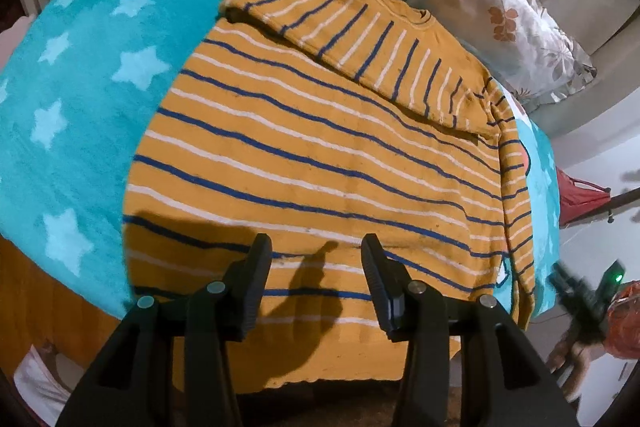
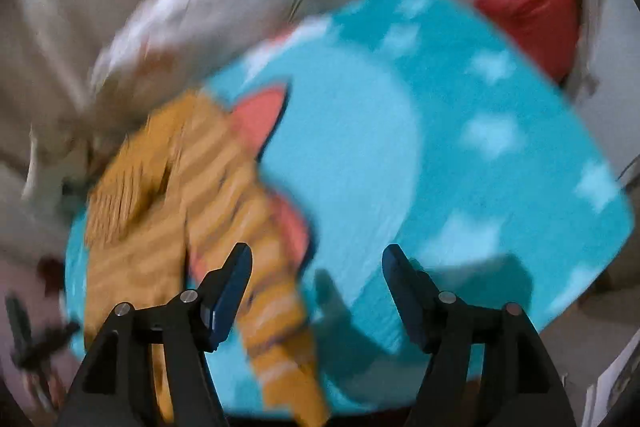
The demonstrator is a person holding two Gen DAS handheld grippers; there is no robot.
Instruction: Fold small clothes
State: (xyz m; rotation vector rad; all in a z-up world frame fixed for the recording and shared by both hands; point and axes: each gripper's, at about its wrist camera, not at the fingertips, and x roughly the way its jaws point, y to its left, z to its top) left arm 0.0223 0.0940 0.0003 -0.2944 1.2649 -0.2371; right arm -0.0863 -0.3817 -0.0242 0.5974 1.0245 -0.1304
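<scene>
Teal star blanket [image 1: 80, 75] covers the bed, leaf-print pillow [image 1: 508, 15] at its far corner, red cloth [image 2: 536, 3] off beyond the edge.

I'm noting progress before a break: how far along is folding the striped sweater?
Done: one sleeve lies folded across the sweater's chest, the other along its side, on the star blanket. In hand: nothing; the left gripper hovers open over the hem and the right gripper is open over the blanket. Left: folding the body.
</scene>
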